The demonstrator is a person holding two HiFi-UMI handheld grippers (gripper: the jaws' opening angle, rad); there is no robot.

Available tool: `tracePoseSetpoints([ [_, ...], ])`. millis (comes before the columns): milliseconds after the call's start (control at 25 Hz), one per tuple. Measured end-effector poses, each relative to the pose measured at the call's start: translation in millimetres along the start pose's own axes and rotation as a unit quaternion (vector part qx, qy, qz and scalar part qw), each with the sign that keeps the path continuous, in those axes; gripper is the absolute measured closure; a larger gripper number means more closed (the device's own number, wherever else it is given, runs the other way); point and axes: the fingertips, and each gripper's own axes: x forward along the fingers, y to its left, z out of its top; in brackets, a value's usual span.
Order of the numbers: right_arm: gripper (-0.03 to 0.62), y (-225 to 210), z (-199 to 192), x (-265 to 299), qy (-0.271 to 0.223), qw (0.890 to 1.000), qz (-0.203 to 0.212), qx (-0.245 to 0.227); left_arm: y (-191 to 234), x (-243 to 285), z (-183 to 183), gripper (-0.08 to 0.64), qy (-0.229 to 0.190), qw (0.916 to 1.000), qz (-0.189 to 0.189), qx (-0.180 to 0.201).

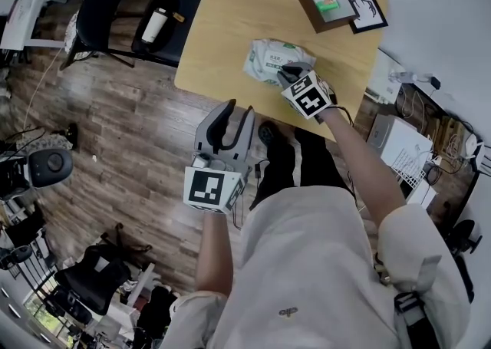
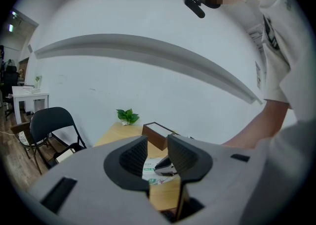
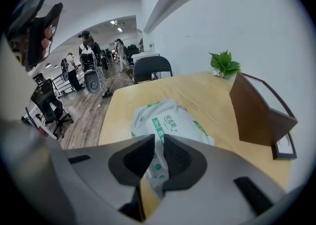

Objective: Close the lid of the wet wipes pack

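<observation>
Two hand-held grippers: left (image 1: 236, 113) wide open, empty; right (image 1: 288, 73) sits barely parted over the wet wipes pack (image 1: 268, 57). An off-centre press could skid it across the surface (image 1: 230, 25).

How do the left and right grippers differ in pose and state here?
The left gripper hangs off the table's edge over the floor; the right gripper is down on the wet wipes pack. The left's fingers stand wide apart with nothing between; the right's are nearly together at the pack, and whether they pinch it is unclear. Both carry marker cubes.
</observation>
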Motion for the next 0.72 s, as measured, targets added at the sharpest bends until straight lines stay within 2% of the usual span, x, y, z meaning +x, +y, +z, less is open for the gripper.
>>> tracePoseSetpoints([
  [480, 0.545, -1, -1, 4, 0.016, 1.000, -0.019, -0.013, 2, -11, -6, 0.437, -0.001, 1.0000, 0.005, -0.005],
  [720, 0.531, 0, 2, -3, -0.007, 1.000, -0.016, 0.001, 2, -18, -3, 0.437, -0.011, 0.9999, 0.003, -0.004],
])
